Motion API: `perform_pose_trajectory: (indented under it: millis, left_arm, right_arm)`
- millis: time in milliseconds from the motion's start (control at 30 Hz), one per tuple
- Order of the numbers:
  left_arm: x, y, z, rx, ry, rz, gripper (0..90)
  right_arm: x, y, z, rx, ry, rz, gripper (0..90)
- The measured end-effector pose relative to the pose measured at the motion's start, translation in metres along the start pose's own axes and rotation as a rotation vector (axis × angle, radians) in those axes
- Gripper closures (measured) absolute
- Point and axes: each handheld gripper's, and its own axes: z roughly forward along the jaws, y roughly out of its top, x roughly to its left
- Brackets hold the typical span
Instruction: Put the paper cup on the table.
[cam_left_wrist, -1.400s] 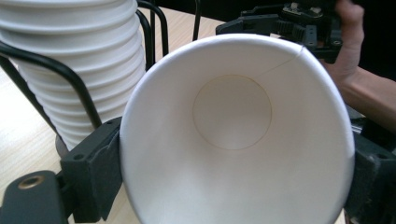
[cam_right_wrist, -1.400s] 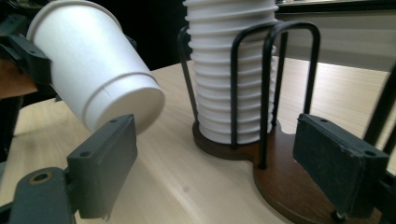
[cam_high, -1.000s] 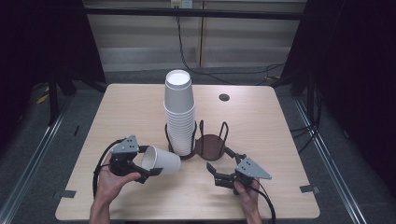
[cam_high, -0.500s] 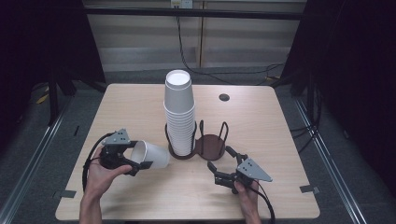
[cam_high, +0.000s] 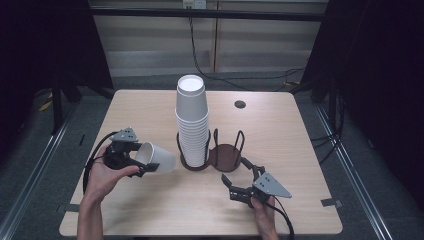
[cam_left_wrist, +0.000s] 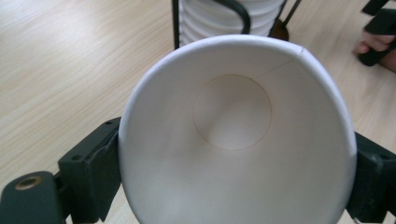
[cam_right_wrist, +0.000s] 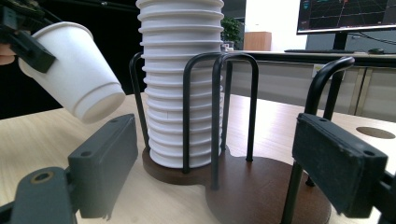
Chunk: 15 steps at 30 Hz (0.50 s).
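A single white paper cup lies on its side in my left gripper, which is shut on its rim, left of the cup holder. In the left gripper view the cup's open mouth faces the camera, with a black jaw on each side. A tall stack of white cups stands in the left ring of a dark wire cup holder; the right ring is empty. My right gripper rests open on the table just in front of the holder. The right gripper view has the stack and the held cup.
The light wooden table has a round dark grommet near its back edge. Cables trail from both grippers toward the table's front. Dark floor and metal rails surround the table.
My left gripper has carried the cup leftward and a little away from the stack, tilting it. The right gripper has barely shifted.
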Motion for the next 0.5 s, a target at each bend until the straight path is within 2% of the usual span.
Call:
perform_pose_trajectory:
  millis: [33, 100, 167, 233, 367, 400, 500]
  left_arm:
    - [0.003, 0.002, -0.001, 0.02, 0.011, 0.002, 9.9]
    - [0.006, 0.003, -0.002, 0.006, 0.012, -0.002, 9.9]
    - [0.009, 0.004, -0.003, 0.018, 0.006, 0.001, 9.9]
    - [0.012, 0.006, -0.003, 0.047, 0.022, 0.01, 9.8]
    - [0.02, 0.01, -0.004, 0.062, 0.032, 0.006, 9.9]
    - [0.023, 0.013, -0.004, 0.097, 0.051, 0.027, 9.8]
    - [0.025, 0.016, -0.004, 0.113, 0.056, 0.028, 9.8]
  right_arm:
    - [0.0, 0.0, 0.0, 0.002, -0.001, 0.004, 13.7]
    - [0.0, 0.0, 0.0, 0.002, 0.0, 0.003, 13.7]
    - [0.0, 0.0, 0.0, 0.001, 0.001, 0.003, 13.7]
    - [0.0, 0.0, 0.0, 0.001, 0.0, 0.003, 13.6]
    - [0.0, 0.0, 0.0, 0.001, -0.001, 0.002, 13.6]
    - [0.0, 0.0, 0.0, 0.0, 0.0, 0.001, 13.6]
    - [0.0, 0.0, 0.0, 0.0, 0.0, 0.001, 13.6]
